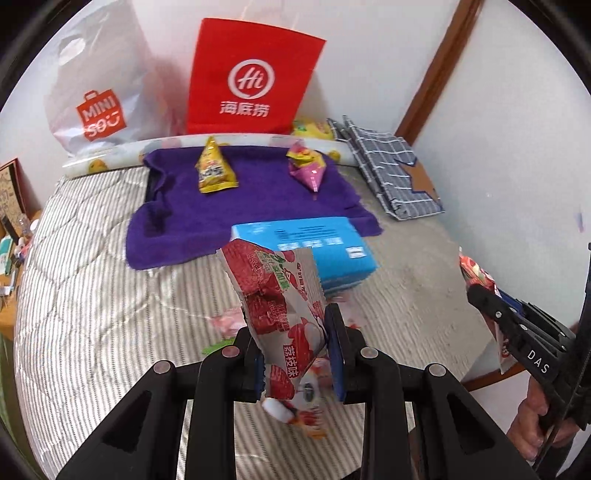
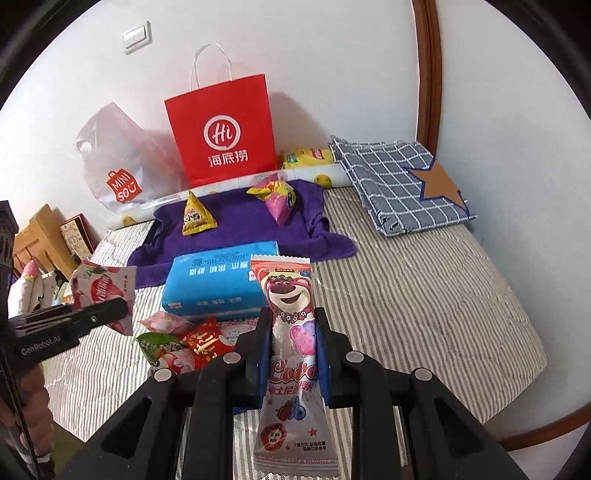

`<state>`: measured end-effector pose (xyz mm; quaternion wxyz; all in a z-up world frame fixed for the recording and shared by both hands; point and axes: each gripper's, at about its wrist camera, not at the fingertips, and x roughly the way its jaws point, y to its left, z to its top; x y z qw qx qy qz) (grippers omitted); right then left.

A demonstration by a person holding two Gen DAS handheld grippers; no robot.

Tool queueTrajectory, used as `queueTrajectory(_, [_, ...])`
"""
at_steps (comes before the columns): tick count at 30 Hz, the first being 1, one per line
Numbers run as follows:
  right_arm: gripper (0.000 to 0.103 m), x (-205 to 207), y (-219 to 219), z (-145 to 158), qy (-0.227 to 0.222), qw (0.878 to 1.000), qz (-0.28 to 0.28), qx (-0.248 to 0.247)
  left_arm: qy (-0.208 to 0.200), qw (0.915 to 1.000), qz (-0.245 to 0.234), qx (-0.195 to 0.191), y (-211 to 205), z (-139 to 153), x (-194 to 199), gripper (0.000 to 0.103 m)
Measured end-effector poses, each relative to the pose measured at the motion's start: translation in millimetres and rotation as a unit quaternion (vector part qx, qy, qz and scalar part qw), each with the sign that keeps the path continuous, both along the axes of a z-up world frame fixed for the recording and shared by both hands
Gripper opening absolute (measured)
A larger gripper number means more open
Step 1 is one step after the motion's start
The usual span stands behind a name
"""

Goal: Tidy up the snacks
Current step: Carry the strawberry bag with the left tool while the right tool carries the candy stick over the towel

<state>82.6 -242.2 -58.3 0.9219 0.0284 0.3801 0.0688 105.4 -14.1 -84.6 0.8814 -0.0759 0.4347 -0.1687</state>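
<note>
Snacks in both tongs, above the striped bed: left gripper (image 1: 297, 354) clamped on the lychee packet (image 1: 280, 306), right gripper (image 2: 293, 354) on the pink bear packet (image 2: 290, 332); carry level to the purple towel (image 2: 236, 229), beside the yellow packet (image 2: 195, 218), releasing only once resting.

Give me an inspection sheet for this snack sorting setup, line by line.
Surface: striped quilted bed, purple towel spread on it.
Job's things: yellow triangular packet and pink packet on the towel; loose snacks beside the blue tissue pack.
Clutter: red paper bag, white plastic bag, checked cloth.
Grippers: left gripper shut on red lychee packet; right gripper shut on pink bear packet.
Cables: nothing seen.
Surroundings: white wall, light switch.
</note>
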Motion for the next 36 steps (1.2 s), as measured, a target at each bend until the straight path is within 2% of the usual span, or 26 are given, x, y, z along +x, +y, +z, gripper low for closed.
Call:
queueTrajectory(10, [0.02, 14, 6, 16, -0.016, 1.0, 0.014, 0.001, -0.014, 0.9999, -0.009, -0.003, -14, 16, 10, 0.027])
queueTrajectory(36, [0.02, 76, 30, 12, -0.006, 1.0, 0.026, 0.001, -0.011, 0.9997, -0.017, -0.011, -1, 26, 77, 0.027])
